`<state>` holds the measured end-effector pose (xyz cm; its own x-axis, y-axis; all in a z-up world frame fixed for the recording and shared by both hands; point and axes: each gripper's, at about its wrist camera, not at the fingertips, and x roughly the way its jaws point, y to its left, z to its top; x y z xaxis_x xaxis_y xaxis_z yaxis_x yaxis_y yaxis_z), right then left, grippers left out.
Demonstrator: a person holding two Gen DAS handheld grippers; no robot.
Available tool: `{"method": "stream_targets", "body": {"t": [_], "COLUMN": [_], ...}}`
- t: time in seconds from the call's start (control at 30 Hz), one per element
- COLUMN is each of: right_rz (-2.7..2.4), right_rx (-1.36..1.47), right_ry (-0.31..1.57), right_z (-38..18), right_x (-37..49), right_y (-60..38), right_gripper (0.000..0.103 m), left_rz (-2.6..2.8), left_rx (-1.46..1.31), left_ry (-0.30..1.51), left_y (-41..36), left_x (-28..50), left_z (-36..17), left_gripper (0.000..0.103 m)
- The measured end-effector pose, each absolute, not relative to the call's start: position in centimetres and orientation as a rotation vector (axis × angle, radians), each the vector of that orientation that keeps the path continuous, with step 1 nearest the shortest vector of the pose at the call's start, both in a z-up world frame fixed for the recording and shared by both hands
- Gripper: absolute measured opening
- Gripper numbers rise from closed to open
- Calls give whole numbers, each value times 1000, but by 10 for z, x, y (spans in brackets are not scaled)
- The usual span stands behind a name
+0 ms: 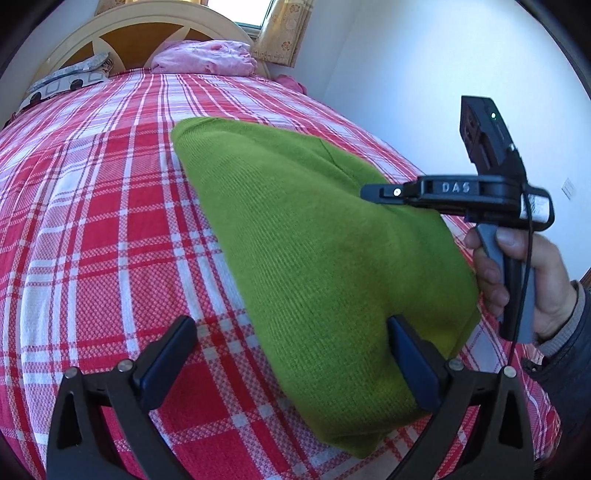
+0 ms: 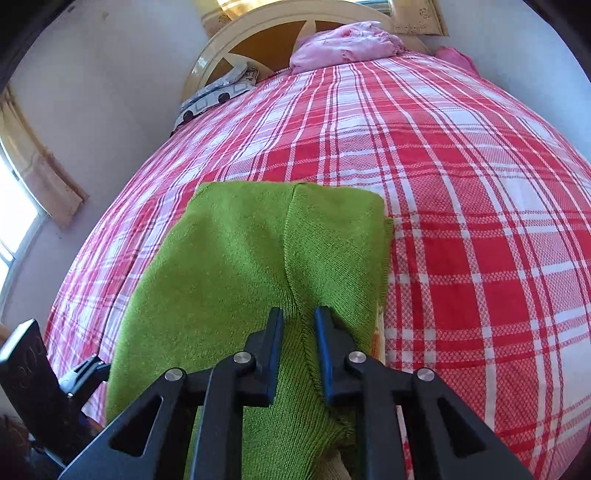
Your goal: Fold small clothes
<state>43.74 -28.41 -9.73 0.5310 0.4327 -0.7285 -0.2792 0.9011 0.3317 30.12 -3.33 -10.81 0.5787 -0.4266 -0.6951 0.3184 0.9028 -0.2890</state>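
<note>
A folded green knit garment [image 1: 314, 254] lies on the red and white plaid bed cover [image 1: 92, 221]. My left gripper [image 1: 291, 328] is open wide; its right finger rests against the garment's near edge and its left finger is over bare cover. My right gripper [image 2: 298, 321] has its jaws a small gap apart, with a raised ridge of the green garment [image 2: 258, 251] between them. It also shows from the side in the left wrist view [image 1: 384, 192], over the garment's right part, held by a hand [image 1: 532, 280].
A pink bundle of cloth [image 1: 207, 57] and a patterned pillow [image 1: 66, 81] lie by the headboard [image 1: 144, 33] at the far end. A white wall [image 1: 424, 74] runs along the bed's right side. A curtained window [image 2: 22, 192] is at left.
</note>
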Motion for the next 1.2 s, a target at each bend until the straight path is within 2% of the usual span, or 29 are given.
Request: {"method": "stream_targets", "body": {"t": [0.17, 0.23, 0.3, 0.4, 0.5, 0.7, 0.9, 1.03, 1.2], "right_rz": [459, 482, 480, 432, 335, 356, 368, 368, 371], "right_rx": [180, 213, 222, 199, 120, 278, 223, 174, 147], "right_ry": [881, 873, 854, 827, 915, 870, 821, 828, 836], "right_z": [-93, -88, -83, -80, -96, -89, -86, -99, -113], "right_x": [425, 421, 419, 417, 427, 431, 419, 417, 414], "right_y": [-292, -298, -303, -308, -304, -330, -322, -305, -295], "right_gripper": [22, 32, 51, 65, 65, 65, 65, 65, 65], "left_rz": [-431, -428, -426, -423, -424, -352, -364, -232, -170], "left_rx": [-132, -128, -124, -114, -101, -101, -39, 46, -32], "left_ry": [854, 855, 859, 861, 869, 817, 877, 909, 895], "left_y": [-34, -34, -36, -38, -41, -35, -48, -59, -49], "left_x": [302, 303, 303, 303, 304, 269, 224, 238, 248], "left_z": [-107, -107, -107, -106, -107, -93, -104, -107, -106], "left_gripper": [103, 103, 103, 103, 103, 103, 103, 103, 103]}}
